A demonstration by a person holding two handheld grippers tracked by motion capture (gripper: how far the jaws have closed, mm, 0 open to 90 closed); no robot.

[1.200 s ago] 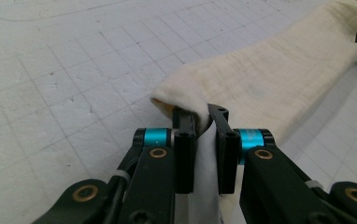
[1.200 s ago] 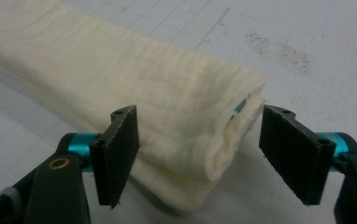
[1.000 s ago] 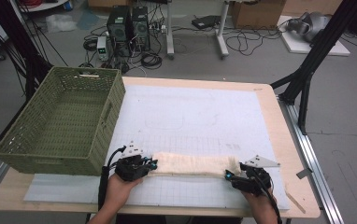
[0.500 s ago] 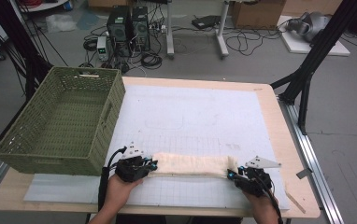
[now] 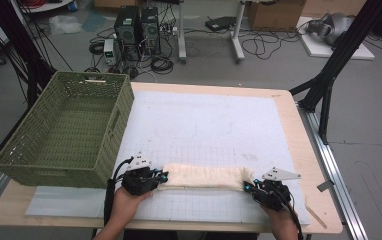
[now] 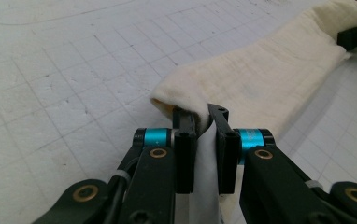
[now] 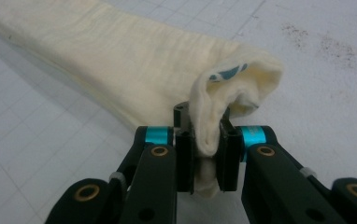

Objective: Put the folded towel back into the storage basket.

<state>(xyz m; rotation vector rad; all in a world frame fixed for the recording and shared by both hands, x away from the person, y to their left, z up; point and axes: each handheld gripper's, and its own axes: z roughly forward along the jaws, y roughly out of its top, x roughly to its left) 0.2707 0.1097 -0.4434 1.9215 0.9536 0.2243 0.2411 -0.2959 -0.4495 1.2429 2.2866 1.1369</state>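
Cloth [image 5: 205,176]: one cream-coloured length, folded or rolled into a long narrow band, lying along the near part of the surface [image 5: 284,125] and running left to right between both tools. Left tool [image 5: 160,176]: held in the person's left hand [image 5: 129,197], jaws pressed on the left end of the cloth; in the left gripper view [image 6: 203,122] the jaws stand close together with a fold of fabric pinched between the black pads, the rest of the band stretching away toward the far right of that picture. Right tool [image 5: 249,186]: held in the person's right hand [image 5: 279,220], jaws likewise closed on the right end of the cloth; the right gripper view [image 7: 205,126] shows a bunched, upturned corner of fabric clamped between the pads, with a small teal mark visible inside the fold. Grey three-cornered plates sit on top of both tools. White gridded mat [image 5: 204,125]: covers most of the surface, cloth resting directly upon it, faint pencil lines and scuffs present. Green woven basket [image 5: 114,120]: rectangular, open-topped, standing at the left of the surface, just beside the left tool and apart from the cloth. Floor beyond the far edge: computer towers [image 5: 139,22], loose cables, black frame legs at left and right.
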